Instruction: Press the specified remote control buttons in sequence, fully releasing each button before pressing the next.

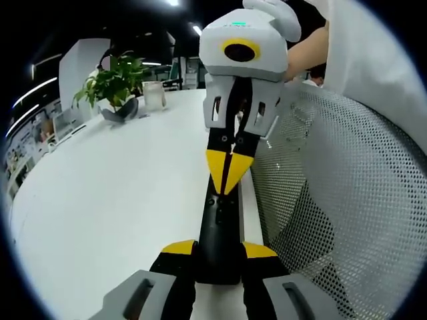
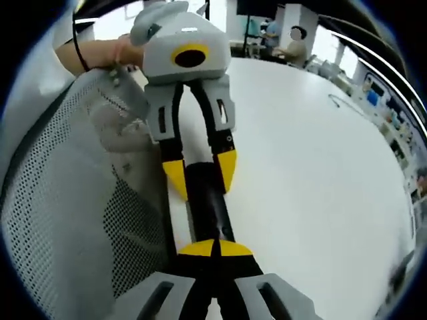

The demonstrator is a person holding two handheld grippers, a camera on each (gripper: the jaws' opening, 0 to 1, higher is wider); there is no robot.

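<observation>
Remote: slim black plastic remote control [image 1: 218, 233], long and bar-shaped, lying along the edge of the smooth white table [image 1: 120, 193]; small round buttons show on its glossy top.
Left gripper [image 1: 218, 252]: its yellow-tipped black jaws clamp the near end of the remote from both sides; in the right gripper view it [image 2: 199, 171] straddles the far end.
Right gripper [image 2: 215, 249]: yellow tips pinched together, resting on the top face of the remote [image 2: 208, 207]; in the left gripper view its closed tips [image 1: 228, 172] press down on the remote.
Chair: white perforated mesh chair back [image 1: 340, 200], curved, just beside the table edge.
Background: leafy green plant in a dark pot [image 1: 115, 87], a frosted cup [image 1: 154, 96] beside it.
</observation>
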